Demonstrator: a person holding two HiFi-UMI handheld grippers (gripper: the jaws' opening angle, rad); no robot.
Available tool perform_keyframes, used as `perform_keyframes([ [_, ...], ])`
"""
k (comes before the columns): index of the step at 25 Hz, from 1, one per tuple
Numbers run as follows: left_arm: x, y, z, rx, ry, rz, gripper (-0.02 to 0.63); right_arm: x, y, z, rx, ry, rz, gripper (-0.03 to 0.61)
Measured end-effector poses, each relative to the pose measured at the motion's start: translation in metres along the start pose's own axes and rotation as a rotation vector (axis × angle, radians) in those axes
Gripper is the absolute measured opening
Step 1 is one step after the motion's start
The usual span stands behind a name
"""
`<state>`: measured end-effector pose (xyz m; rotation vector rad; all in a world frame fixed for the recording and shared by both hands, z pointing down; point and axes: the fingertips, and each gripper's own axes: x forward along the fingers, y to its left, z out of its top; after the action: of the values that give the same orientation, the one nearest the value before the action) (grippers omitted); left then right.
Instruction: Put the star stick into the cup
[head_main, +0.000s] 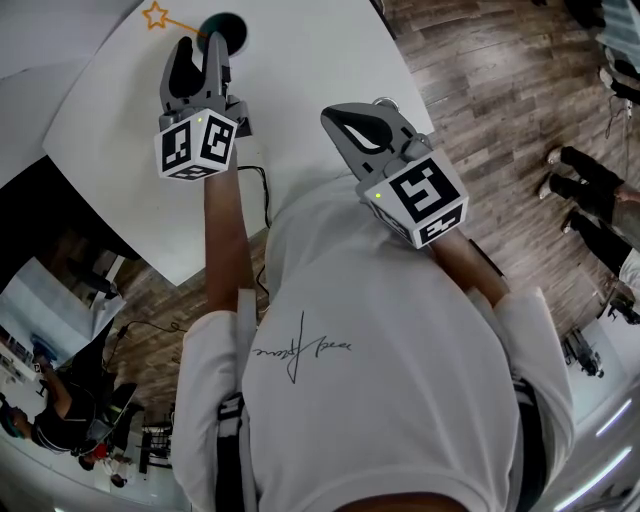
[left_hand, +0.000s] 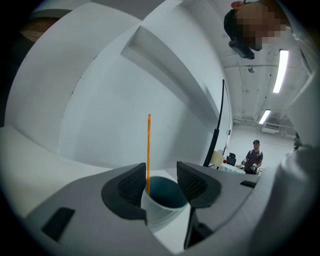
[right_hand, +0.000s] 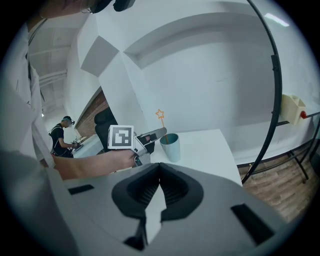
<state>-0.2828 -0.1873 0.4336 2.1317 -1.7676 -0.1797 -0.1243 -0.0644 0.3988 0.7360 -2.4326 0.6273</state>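
One orange star-topped stick (left_hand: 148, 150) stands in one teal plastic cup (left_hand: 162, 200) at the white desk's (head_main: 320, 60) far edge. Your left gripper's (left_hand: 159, 181) jaws are spread around the cup, and your right gripper's (right_hand: 159, 172) jaws are pressed together.

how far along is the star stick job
Done: the star stick stands in the cup. In hand: nothing; the left gripper has its jaws apart beside the stick, and the right gripper is shut and empty. Left: probably only drawing the left gripper clear.

I see the white worktop (head_main: 330, 60) filling the upper left of the frame, the teal cup (head_main: 228, 25) standing near its top edge.
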Motion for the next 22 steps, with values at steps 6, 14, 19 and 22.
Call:
perform_keyframes([
  [6,-0.010,-0.002,0.001,-0.010,0.006,-0.004,0.187,-0.005,0.006,0.003,-0.009,-0.018,-0.003,0.008],
  [14,-0.024,-0.012,0.007,-0.009,-0.002,-0.011,0.187,-0.014,0.013,0.000,-0.020,-0.034,-0.003,0.008],
  [19,-0.036,-0.018,0.007,-0.012,0.000,-0.021,0.187,-0.019,0.019,0.000,-0.031,-0.043,-0.008,0.008],
  [22,-0.041,-0.027,0.008,-0.012,0.002,-0.034,0.187,-0.023,0.017,-0.002,-0.034,-0.047,-0.013,0.008],
])
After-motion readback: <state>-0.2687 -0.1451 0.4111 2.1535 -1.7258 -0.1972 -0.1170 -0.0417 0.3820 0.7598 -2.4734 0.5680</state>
